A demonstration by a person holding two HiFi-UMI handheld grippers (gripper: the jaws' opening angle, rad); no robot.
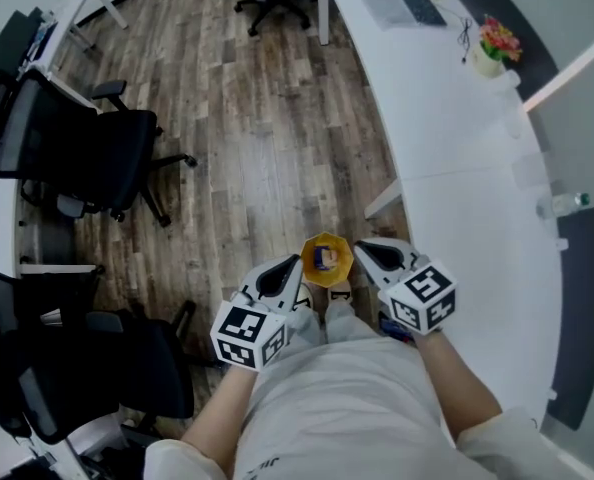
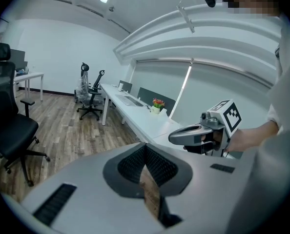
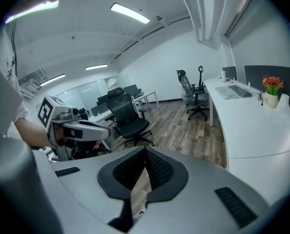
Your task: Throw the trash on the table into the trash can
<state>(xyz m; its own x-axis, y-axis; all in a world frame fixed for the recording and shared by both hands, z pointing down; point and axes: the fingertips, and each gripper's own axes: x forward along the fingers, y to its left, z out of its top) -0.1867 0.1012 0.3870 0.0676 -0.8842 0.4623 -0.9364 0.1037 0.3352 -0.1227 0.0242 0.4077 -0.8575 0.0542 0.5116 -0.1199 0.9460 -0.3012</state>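
L gripper (image 2: 145, 149): jaws together, nothing btwn. R gripper (image 3: 145, 152): same, shut & empty. Both sit close in front of torso (image 1: 347, 398), tips fwd/down. Yellow trash can (image 1: 326, 260) stands on floor (image 1: 267, 138) right btwn the two tips, below them, approx equidistant. Can holds a small dark-blue item (image 1: 325, 258), can't ID. To R lies white table (image 1: 457, 158), so R gripper is nearer; bottle-like thing (image 1: 569, 202) at its far edge is maybe the next trash.
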